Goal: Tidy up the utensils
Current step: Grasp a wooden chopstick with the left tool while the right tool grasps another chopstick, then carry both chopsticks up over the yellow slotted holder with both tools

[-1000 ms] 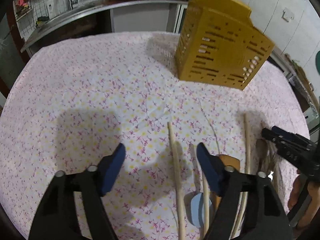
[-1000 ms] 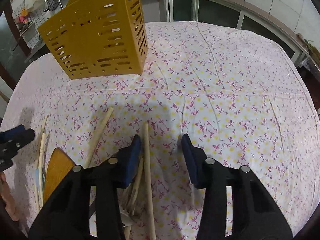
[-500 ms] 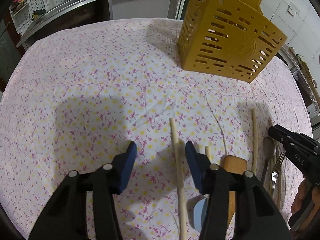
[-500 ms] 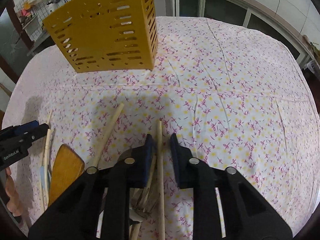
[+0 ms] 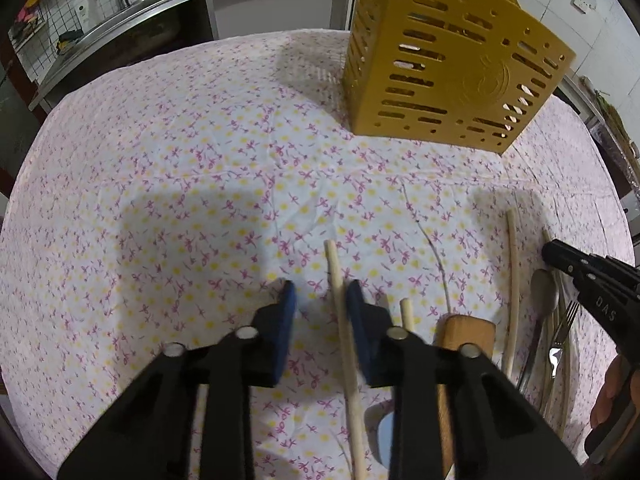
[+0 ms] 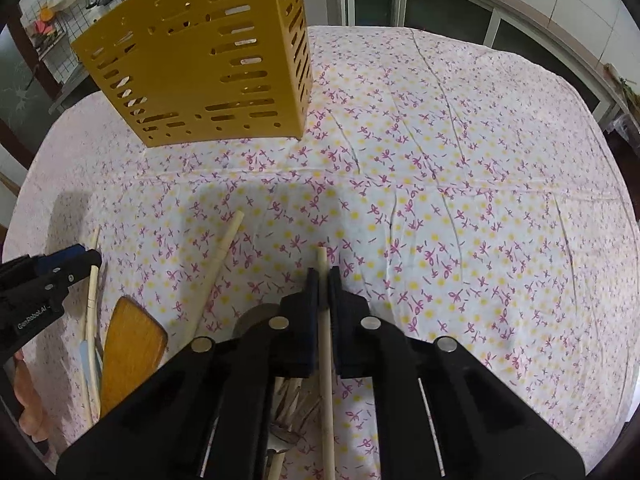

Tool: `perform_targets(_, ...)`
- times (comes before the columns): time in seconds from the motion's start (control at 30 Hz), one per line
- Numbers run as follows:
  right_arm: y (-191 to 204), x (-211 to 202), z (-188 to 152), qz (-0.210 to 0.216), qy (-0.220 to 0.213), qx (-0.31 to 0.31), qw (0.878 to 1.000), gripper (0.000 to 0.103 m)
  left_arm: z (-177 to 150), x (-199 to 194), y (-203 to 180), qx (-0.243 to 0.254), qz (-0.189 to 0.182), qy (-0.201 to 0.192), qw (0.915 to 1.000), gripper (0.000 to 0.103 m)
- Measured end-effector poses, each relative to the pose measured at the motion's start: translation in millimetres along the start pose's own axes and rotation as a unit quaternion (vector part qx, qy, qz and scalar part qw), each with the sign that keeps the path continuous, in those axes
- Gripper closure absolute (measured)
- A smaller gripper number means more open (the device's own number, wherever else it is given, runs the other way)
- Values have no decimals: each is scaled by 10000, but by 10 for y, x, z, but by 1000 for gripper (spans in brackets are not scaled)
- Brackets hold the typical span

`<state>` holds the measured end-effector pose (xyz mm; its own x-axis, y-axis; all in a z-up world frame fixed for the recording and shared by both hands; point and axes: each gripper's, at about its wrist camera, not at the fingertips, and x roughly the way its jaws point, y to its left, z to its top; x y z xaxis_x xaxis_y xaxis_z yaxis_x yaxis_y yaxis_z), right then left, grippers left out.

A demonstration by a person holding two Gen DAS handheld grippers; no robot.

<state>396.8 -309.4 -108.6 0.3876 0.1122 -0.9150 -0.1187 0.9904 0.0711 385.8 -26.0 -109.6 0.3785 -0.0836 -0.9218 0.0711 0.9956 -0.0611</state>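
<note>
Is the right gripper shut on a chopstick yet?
Shut. In the right wrist view the right gripper has both pads pressed against one chopstick, no gap showing.

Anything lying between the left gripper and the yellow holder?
Nothing: in the left wrist view only bare flowered tablecloth lies between left gripper and yellow holder.

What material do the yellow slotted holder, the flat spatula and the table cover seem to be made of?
Yellow slotted holder: apparently moulded plastic, matte and uniform in colour, with clean cut slots. Flat spatula: probably wood, orange-brown with faint grain and a slight sheen. Table cover: thin fabric, matte, with creases and fold lines and a printed floral pattern.
</note>
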Motion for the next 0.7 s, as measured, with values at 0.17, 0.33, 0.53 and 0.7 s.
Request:
perform_targets(0.17,-69,-73,-11,136,-105,50,9998,97,-26,-29,20,18,-113,56,9999,95)
perform_targets(0.33,-139,-312,9,228,-437,55,9988,97,-25,-168,11,3,-185,-137,9997,96)
perform_targets(0.53,-69,-726,37,220,-880,0,9959,97,-26,-656,-15,67,-368,-771,9963,96)
perform_targets(0.7,8,-1111,63,97,-1452,-61,9893,97,-22,-1180,-56,75,-533,-1556,9864,97)
